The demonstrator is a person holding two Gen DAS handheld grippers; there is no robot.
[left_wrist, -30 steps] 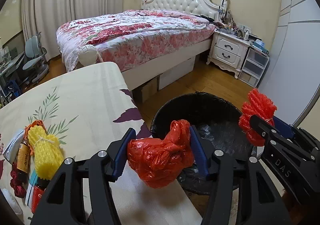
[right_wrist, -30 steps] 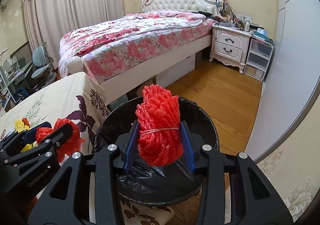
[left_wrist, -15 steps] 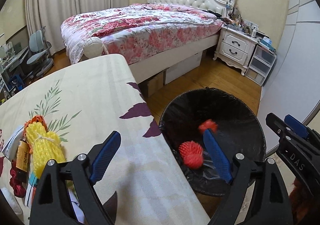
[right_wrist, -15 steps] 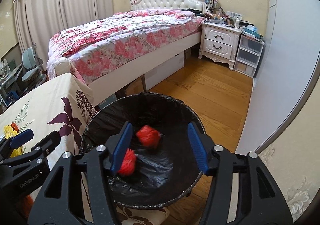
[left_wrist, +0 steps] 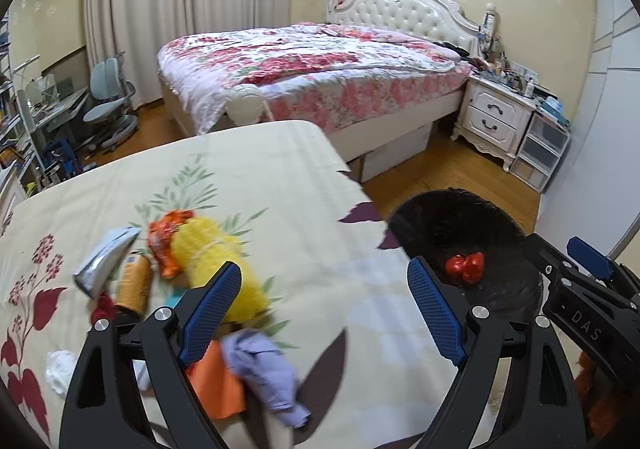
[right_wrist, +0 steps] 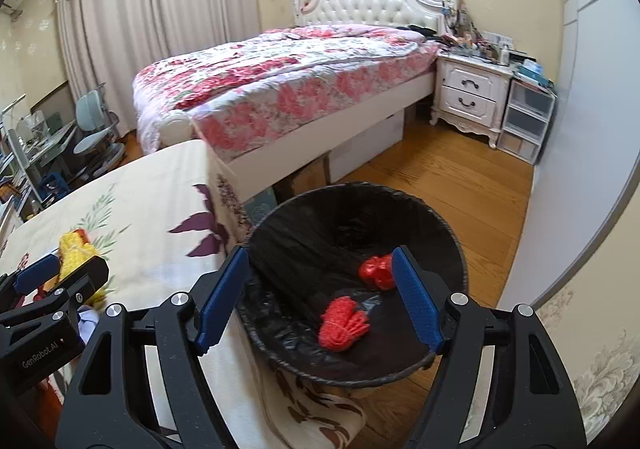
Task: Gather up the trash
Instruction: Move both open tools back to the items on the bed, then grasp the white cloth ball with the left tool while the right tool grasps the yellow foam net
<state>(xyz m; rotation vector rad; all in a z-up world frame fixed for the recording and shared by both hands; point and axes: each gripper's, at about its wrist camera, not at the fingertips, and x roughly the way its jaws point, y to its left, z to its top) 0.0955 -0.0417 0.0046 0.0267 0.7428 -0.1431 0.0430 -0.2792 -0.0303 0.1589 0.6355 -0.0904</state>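
Note:
A black-lined trash bin (right_wrist: 448,233) stands on the floor at the table's right edge. A red plastic bag (right_wrist: 376,269) and a red foam net (right_wrist: 344,323) lie inside it; the bag also shows in the left wrist view (left_wrist: 464,267). My right gripper (right_wrist: 320,297) is open and empty above the bin. My left gripper (left_wrist: 324,313) is open and empty above the table, right of a trash pile: yellow foam net (left_wrist: 212,253), orange wrapper (left_wrist: 166,229), silver packet (left_wrist: 104,261), small bottle (left_wrist: 134,283), purple cloth (left_wrist: 264,369), orange paper (left_wrist: 216,389).
The table (left_wrist: 260,177) has a cream floral cloth. A white tissue (left_wrist: 60,367) lies at its left. A bed (left_wrist: 320,81) and a white nightstand (left_wrist: 496,117) stand behind on the wooden floor. A desk chair (left_wrist: 106,105) is at far left.
Both grippers opened and dropped the red bag and red foam net into the bin. My left gripper then swung left, back over the table's trash pile.

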